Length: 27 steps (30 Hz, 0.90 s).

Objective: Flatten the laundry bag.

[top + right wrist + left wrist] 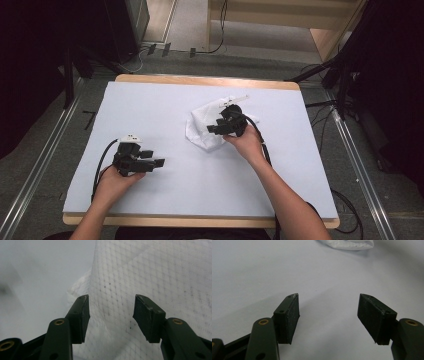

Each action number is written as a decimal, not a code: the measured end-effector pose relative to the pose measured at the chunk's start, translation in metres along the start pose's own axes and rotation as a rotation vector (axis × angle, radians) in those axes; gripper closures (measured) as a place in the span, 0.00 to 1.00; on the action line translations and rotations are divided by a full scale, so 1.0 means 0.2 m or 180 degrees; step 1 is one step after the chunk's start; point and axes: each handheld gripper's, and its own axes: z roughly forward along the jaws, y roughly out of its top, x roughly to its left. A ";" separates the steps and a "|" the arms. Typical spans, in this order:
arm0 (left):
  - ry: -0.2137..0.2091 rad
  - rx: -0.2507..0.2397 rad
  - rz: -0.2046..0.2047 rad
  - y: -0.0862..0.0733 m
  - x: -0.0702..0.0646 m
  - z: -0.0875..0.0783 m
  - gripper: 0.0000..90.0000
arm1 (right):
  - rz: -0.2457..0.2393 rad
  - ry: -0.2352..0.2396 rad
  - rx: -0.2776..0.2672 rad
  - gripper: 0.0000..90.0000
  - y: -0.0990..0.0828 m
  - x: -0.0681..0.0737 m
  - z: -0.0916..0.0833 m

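Observation:
A white cloth (202, 127) lies rumpled and partly folded on the white table cover (165, 105), right of centre. My right gripper (214, 129) hovers over the cloth's right part, jaws apart and pointing left. In the right gripper view the waffle-textured cloth (155, 277) lies just beyond the open gripper (111, 315), and nothing is pinched between the pads. My left gripper (159, 162) rests near the front left of the table, open and empty. In the left gripper view the left gripper (329, 315) has bare cover between its jaws, and the cloth's edge (349, 243) lies far ahead.
The table's wooden rim (200, 80) borders the cover at the back and front. Cables trail from both grippers over the front edge. Dark stands and cables occupy the floor to the right (345, 85) and left of the table.

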 end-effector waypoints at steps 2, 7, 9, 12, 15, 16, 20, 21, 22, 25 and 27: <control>0.0031 0.0030 0.0002 0.00 0.00 0.00 0.39 | -0.0010 -0.0022 0.0015 0.48 0.02 0.00 0.03; 0.0025 0.0034 -0.0002 0.00 0.00 0.01 0.39 | -0.0055 -0.0048 -0.0038 0.43 0.07 0.00 0.07; 0.0025 0.0038 0.0002 0.00 0.00 0.00 0.39 | -0.0057 -0.0046 -0.0066 0.43 0.07 0.00 0.07; 0.0026 0.0034 0.0002 0.00 0.00 0.00 0.39 | -0.0076 -0.0073 0.0017 0.40 0.11 0.00 0.11; 0.0027 0.0032 -0.0001 0.00 0.00 0.00 0.39 | -0.0103 -0.0063 -0.0026 0.39 0.15 0.00 0.14; 0.0029 0.0036 0.0002 0.00 0.00 0.01 0.39 | -0.0103 -0.0059 -0.0018 0.39 0.16 0.00 0.15; 0.0025 0.0030 -0.0004 -0.01 0.00 0.01 0.39 | -0.0138 -0.0046 0.0018 0.40 0.18 0.01 0.21; 0.0030 0.0026 -0.0010 -0.01 0.00 0.01 0.39 | -0.0126 -0.0028 0.0056 0.39 0.18 0.00 0.24; 0.0030 0.0034 -0.0004 -0.01 0.00 0.00 0.39 | -0.0143 -0.0031 0.0064 0.39 0.17 0.00 0.26; 0.0030 0.0019 -0.0018 -0.01 0.00 0.00 0.39 | -0.0174 -0.0032 0.0114 0.39 0.16 0.01 0.30; 0.0045 0.0018 -0.0019 -0.01 0.00 0.00 0.39 | -0.0198 0.0006 0.0213 0.41 0.14 0.03 0.34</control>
